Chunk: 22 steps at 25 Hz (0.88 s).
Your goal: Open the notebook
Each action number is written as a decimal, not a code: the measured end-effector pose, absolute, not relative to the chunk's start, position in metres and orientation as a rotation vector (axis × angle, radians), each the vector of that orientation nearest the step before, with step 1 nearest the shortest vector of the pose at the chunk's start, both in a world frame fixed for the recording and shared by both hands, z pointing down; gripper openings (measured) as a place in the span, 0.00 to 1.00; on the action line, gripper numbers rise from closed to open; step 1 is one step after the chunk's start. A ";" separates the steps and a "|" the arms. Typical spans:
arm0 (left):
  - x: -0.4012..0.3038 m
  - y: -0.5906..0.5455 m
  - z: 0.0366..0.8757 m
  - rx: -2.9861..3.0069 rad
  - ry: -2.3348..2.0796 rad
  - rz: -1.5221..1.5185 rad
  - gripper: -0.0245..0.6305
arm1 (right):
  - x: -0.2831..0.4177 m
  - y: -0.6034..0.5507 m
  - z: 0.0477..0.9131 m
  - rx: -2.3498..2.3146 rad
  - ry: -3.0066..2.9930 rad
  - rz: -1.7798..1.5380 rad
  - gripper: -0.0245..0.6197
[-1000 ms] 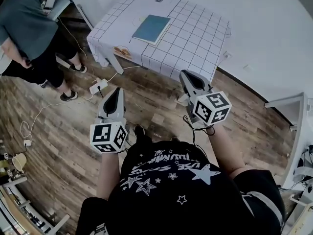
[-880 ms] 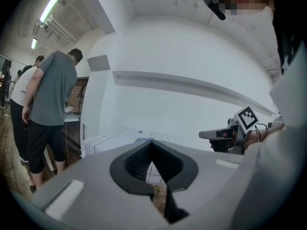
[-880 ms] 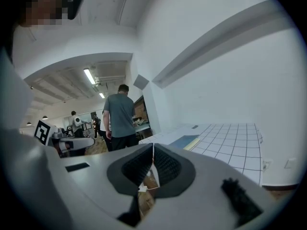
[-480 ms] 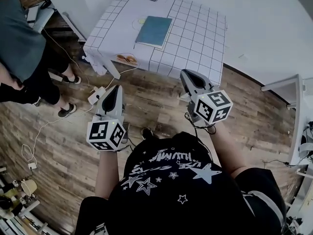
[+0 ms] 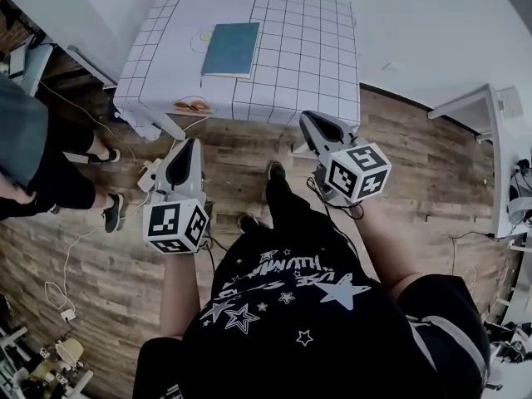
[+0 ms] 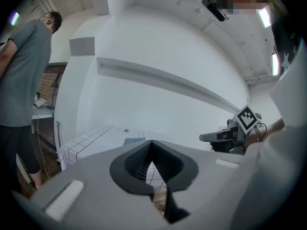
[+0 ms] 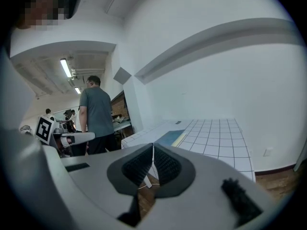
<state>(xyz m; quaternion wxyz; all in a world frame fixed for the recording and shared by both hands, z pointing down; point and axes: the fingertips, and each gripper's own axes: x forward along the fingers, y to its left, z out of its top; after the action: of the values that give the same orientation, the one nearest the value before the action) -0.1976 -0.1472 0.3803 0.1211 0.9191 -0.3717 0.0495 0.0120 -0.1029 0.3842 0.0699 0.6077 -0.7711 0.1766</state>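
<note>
Left gripper [image 5: 188,148] and right gripper [image 5: 312,123] are both pinched closed and empty, mid-frame over the floor. Notebook [image 5: 231,48] lies closed on the table [image 5: 307,65], upper centre, well apart from me. Risks I see: arriving with closed jaws shoves it across the cloth; pinching too deep lifts the whole book.

black t-shirt [image 5: 287,302] with white stars — grey left hand-held gripper [image 5: 191,144], grey right hand-held gripper [image 5: 306,116], black-and-white marker cubes [image 5: 176,227] [image 5: 357,171]
</note>
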 end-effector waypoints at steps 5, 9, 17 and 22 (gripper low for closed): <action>-0.182 -0.159 0.383 2.696 -1.087 0.188 0.05 | 0.008 -0.133 0.392 1.769 -2.374 0.554 0.07; -0.165 -0.180 0.385 2.702 -1.095 0.219 0.05 | 0.015 -0.171 0.388 1.742 -2.428 0.547 0.07; -0.107 -0.241 0.413 2.718 -1.058 0.384 0.10 | 0.067 -0.231 0.397 1.758 -2.425 0.586 0.07; -0.062 -0.270 0.442 2.800 -1.035 0.605 0.20 | 0.108 -0.255 0.404 1.820 -2.400 0.613 0.07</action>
<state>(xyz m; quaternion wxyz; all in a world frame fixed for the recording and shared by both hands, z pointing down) -0.0622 -0.2701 0.4422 0.0479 0.9183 -0.3393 0.1984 0.1084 -0.2553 0.4040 0.0340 0.5918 -0.7803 0.1992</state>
